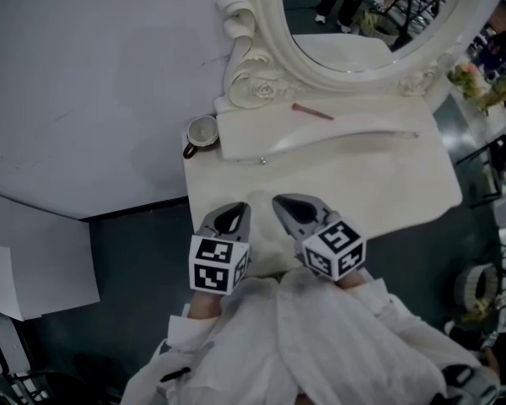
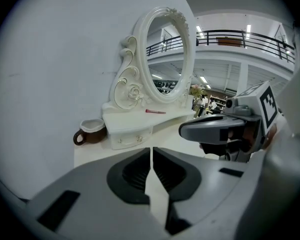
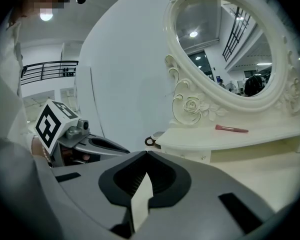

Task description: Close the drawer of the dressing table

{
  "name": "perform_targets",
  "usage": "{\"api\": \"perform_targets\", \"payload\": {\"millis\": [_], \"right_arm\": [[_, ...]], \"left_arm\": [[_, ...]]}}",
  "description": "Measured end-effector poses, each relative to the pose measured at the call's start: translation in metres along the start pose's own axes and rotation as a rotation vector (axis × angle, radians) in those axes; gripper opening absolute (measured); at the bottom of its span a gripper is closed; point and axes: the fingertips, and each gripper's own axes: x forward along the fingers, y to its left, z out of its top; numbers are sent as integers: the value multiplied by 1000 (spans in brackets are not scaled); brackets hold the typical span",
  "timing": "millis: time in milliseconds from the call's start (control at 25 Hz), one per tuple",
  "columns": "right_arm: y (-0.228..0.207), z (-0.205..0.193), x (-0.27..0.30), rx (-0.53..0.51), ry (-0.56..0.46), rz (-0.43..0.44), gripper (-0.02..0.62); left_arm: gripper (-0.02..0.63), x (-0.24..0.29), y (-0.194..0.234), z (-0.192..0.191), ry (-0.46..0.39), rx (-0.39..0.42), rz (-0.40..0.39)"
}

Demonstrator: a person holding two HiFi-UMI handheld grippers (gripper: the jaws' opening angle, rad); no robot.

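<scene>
**Drawer stands out from dressing table; both grippers closed and empty**

The drawer (image 1: 268,239) appears as a pale panel projecting from the near edge of the dressing table (image 1: 363,175), left of the table's middle. Its front is hidden under the grippers and the person's white sleeves (image 1: 320,336), so how far out it stands cannot be told. The left gripper (image 1: 232,213) sits at its left side and the right gripper (image 1: 288,207) at its right. Both are over the near edge and point toward the far side. Each gripper's own view shows its jaws brought together with nothing held. Contact with the drawer cannot be confirmed.

Farther back on the tabletop runs a raised shelf (image 1: 354,129) with small knobs on its front and a pink stick (image 1: 312,112) lying on top. A brown mug (image 1: 202,132) stands just beside the shelf's left end, at the far left corner. An oval mirror (image 1: 354,15) in an ornate white frame rises behind the shelf. A pale wall (image 1: 84,74) lies to the left.
</scene>
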Motion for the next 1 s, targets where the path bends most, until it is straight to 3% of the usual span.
{"api": "perform_targets", "payload": {"millis": [1000], "right_arm": [[7, -2, -1, 13, 15, 29, 8]], "left_arm": [[18, 3, -8, -3, 30, 56, -25]]}}
